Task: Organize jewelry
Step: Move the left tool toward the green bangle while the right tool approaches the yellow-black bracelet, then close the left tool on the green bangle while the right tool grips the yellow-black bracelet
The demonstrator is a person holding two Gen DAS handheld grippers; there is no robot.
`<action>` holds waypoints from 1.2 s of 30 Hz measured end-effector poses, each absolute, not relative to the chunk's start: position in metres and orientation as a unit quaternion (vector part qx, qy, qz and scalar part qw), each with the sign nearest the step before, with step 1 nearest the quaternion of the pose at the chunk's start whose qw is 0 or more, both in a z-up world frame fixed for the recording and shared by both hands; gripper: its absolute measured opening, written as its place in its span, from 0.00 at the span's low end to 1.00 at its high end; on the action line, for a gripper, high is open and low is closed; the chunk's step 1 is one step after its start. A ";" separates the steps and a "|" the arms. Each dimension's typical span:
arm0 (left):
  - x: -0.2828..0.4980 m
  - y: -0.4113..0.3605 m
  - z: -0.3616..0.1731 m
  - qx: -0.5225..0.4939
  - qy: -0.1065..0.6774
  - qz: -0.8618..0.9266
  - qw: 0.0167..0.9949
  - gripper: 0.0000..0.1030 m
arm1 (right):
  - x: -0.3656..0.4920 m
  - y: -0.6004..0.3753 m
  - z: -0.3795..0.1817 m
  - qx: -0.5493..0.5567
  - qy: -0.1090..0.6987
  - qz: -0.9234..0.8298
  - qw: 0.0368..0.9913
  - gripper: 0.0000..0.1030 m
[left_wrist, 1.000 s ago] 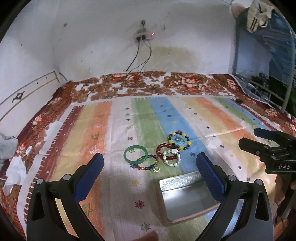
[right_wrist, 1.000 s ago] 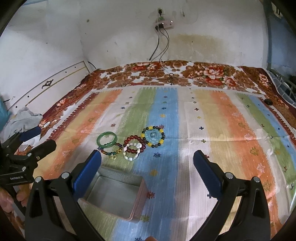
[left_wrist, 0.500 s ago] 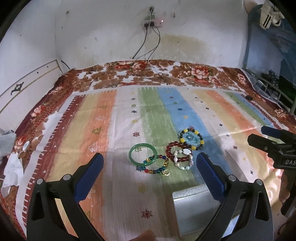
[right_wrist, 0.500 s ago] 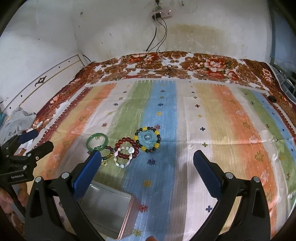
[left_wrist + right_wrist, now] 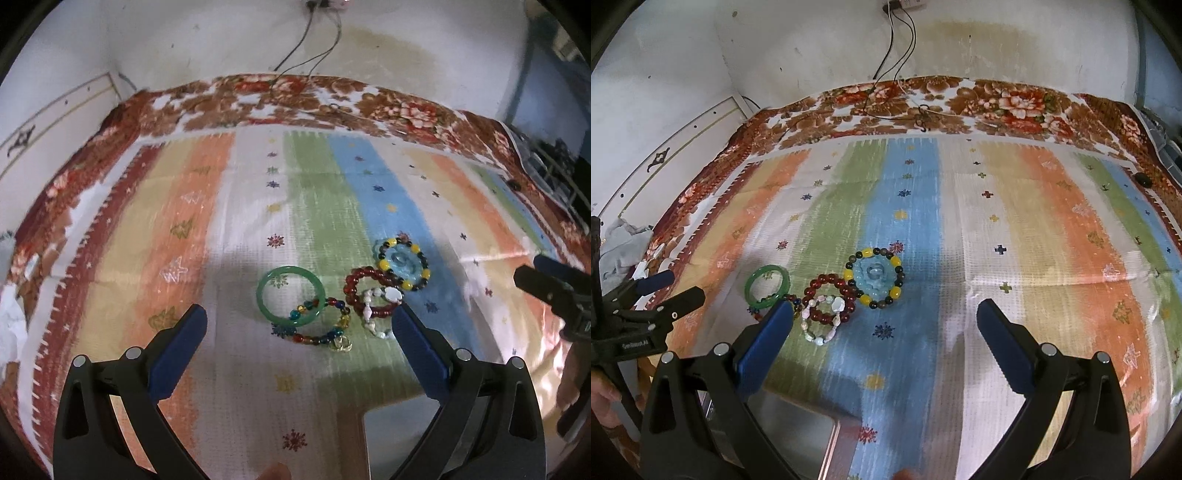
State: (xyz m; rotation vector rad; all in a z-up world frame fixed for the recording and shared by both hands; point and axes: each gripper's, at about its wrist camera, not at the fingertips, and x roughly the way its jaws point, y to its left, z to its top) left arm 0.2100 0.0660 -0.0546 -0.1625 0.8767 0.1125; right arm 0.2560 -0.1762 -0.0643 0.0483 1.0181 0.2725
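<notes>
Five pieces of jewelry are clustered on the striped woven mat (image 5: 221,229) spread over a brown floral blanket (image 5: 1015,99). The smooth green bangle (image 5: 290,297) is seen at the left of the cluster, overlapped by the multicoloured glass-bead bracelet with a gold charm (image 5: 325,325). Just to the right, the dark red bead bracelet (image 5: 365,291) is overlain by the white stone-chip bracelet (image 5: 376,314), and the black-and-yellow bead bracelet around a pale blue disc (image 5: 402,264) is touching it on the far side.

The left gripper (image 5: 299,332) is held with its blue-padded fingers spread wide; the green bangle and multicoloured bracelet are framed between them, ungripped. The right gripper (image 5: 882,325) is likewise wide apart and empty, the cluster lying ahead toward its left finger. A shallow silver metal tin (image 5: 790,432) is seen nearest the cameras, behind both sets of fingers.
</notes>
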 end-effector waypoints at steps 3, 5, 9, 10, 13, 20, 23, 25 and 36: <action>0.220 0.078 -0.064 -0.107 0.437 0.058 0.891 0.95 | 0.268 -0.178 -0.072 0.036 0.500 0.133 0.855 0.95; 0.228 0.084 -0.073 -0.118 0.454 0.059 0.881 0.95 | 0.273 -0.178 -0.076 0.042 0.509 0.135 0.849 0.95; 0.244 0.085 -0.084 -0.092 0.473 0.072 0.874 0.95 | 0.285 -0.177 -0.088 0.041 0.527 0.128 0.839 0.95; 0.247 0.084 -0.085 -0.083 0.477 0.075 0.872 0.95 | 0.290 -0.177 -0.092 0.047 0.534 0.126 0.834 0.95; 0.257 0.082 -0.089 -0.061 0.489 0.077 0.867 0.95 | 0.299 -0.181 -0.099 0.067 0.547 0.122 0.825 0.95; 0.269 0.093 -0.108 -0.041 0.522 0.113 0.844 0.95 | 0.318 -0.177 -0.127 0.042 0.590 0.104 0.800 0.95; 0.274 0.095 -0.109 -0.040 0.524 0.111 0.843 0.95 | 0.325 -0.174 -0.138 0.050 0.604 0.100 0.789 0.95; 0.277 0.096 -0.111 -0.046 0.527 0.106 0.842 0.95 | 0.331 -0.172 -0.144 0.053 0.612 0.093 0.784 0.95; 0.292 0.105 -0.127 -0.076 0.544 0.082 0.831 0.79 | 0.357 -0.155 -0.164 0.057 0.628 0.096 0.770 0.95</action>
